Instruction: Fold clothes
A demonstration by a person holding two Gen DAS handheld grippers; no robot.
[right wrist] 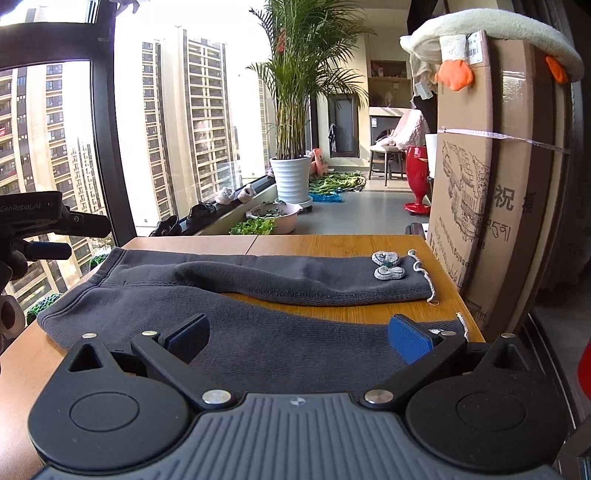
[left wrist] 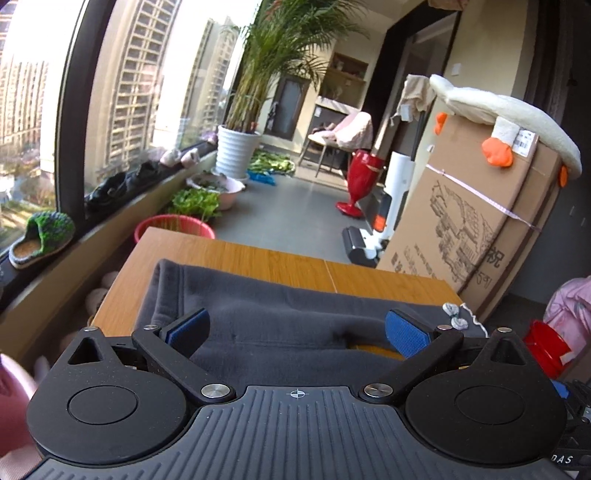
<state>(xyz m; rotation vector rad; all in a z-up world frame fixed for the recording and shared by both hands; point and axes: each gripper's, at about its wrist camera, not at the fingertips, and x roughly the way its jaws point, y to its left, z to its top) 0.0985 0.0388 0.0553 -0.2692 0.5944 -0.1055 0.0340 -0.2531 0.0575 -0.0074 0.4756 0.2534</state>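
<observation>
Dark grey sweatpants (right wrist: 229,295) lie spread on a wooden table (right wrist: 332,243), waistband to the left, both legs running right; the far leg ends in a cuff with small grey patches (right wrist: 386,264). They also show in the left wrist view (left wrist: 273,314). My right gripper (right wrist: 297,338) is open, its blue pads above the near leg, holding nothing. My left gripper (left wrist: 297,332) is open above the waist end of the pants, holding nothing. The left gripper's body shows at the left edge of the right wrist view (right wrist: 33,218).
A large cardboard box (right wrist: 491,177) with a plush goose (right wrist: 491,26) on top stands against the table's right side. A window (right wrist: 55,129) and sill with shoes run along the left. A potted palm (right wrist: 291,177), basins (left wrist: 173,227) and a red stand (left wrist: 360,181) are beyond the table.
</observation>
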